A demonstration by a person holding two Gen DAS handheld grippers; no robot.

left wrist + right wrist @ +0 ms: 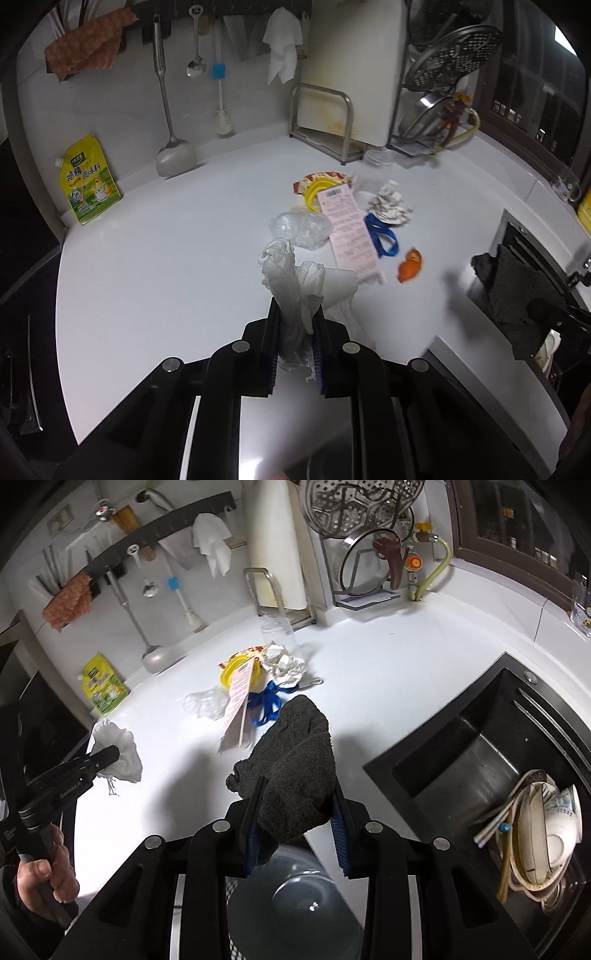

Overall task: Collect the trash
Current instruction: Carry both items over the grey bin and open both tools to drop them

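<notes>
My left gripper (295, 314) is shut on a crumpled white tissue (295, 280) and holds it above the white counter (166, 258); it also shows in the right wrist view (120, 751). My right gripper (299, 801) is shut on a dark grey cloth (295, 760), also seen at the right of the left wrist view (517, 288). Trash lies on the counter: clear plastic wrap (301, 225), pink receipt (351, 229), blue ribbon (382, 234), crumpled paper (389, 205), orange peel (410, 266), yellow lid (314, 192).
A black sink (480, 746) with bowls (546, 834) is at the right. A bin with a clear liner (295, 897) sits below my right gripper. A yellow seasoning pouch (88, 181), hanging utensils, a cutting board rack (325, 122) and a clear cup (376, 162) stand along the back.
</notes>
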